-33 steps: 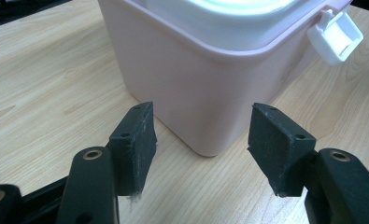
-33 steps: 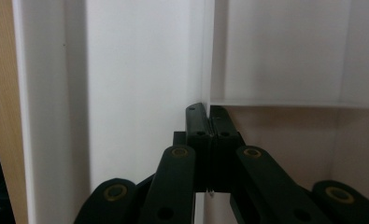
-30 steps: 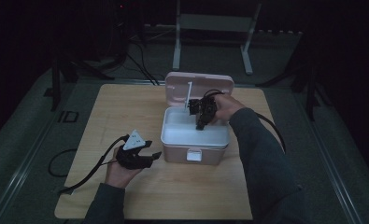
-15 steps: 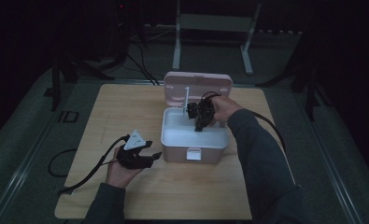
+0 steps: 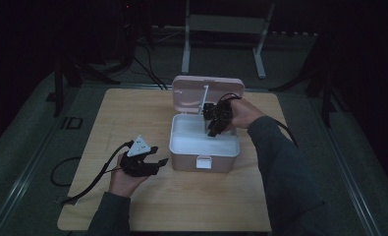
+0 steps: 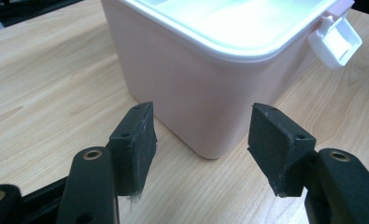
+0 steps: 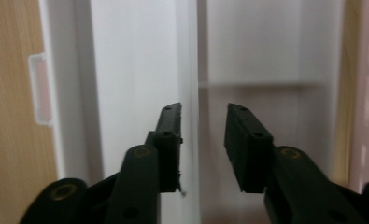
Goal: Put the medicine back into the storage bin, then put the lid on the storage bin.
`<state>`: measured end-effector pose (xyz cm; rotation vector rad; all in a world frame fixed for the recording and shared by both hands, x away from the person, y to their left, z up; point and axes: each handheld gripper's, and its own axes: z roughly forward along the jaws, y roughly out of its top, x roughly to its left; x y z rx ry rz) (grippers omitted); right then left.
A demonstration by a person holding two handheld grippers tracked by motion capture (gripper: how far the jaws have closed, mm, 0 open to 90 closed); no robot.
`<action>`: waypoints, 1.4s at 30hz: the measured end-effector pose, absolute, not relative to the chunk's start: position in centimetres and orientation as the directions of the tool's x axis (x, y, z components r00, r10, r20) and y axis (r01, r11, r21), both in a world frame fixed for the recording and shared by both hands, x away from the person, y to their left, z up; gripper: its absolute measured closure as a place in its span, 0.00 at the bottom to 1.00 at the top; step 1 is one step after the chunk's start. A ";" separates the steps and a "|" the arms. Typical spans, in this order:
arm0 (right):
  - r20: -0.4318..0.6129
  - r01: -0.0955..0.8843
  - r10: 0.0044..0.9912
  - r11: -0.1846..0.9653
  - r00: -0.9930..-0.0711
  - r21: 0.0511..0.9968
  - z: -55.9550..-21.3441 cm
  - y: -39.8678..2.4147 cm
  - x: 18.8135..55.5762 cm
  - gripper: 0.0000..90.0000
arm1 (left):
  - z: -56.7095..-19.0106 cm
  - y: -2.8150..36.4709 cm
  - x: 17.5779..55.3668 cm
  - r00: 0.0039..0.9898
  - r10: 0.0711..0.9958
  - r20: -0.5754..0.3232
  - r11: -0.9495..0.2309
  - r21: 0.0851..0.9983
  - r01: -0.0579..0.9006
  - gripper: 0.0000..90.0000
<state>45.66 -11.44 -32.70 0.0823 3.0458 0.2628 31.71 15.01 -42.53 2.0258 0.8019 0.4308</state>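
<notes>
- Over the open pink box [image 5: 205, 157], right tongs [image 5: 214, 129] point down inside, jaws just parted, empty.
- Box's long axis runs across the table [image 5: 132, 118]; lid upright behind.
- Left tongs [image 5: 159, 158] half-open, empty, beside the box.

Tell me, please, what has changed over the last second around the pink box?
The right gripper, over the open pink storage box, has just opened its jaws beside the white divider, letting it go. The left gripper and the box stayed put.
</notes>
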 end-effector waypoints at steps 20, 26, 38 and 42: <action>-0.069 0.433 0.492 0.818 -0.868 0.378 -31.6 -21.2 44.1 0.58 | -40.2 17.0 34.5 0.731 0.681 -0.038 -0.341 0.867 0.363 0.48; -0.096 0.470 0.555 0.773 -0.826 0.426 -31.8 -22.8 44.2 0.56 | -39.1 17.1 36.1 0.730 0.683 -0.038 -0.338 0.869 0.362 0.49; -0.096 0.500 0.630 0.692 -0.771 0.521 -30.9 -24.0 45.2 0.53 | -36.3 17.0 39.8 0.731 0.681 -0.048 -0.334 0.868 0.368 0.49; -0.086 0.505 0.653 0.656 -0.753 0.561 -30.6 -24.3 45.6 0.53 | -35.3 16.5 41.0 0.737 0.675 -0.038 -0.342 0.869 0.357 0.49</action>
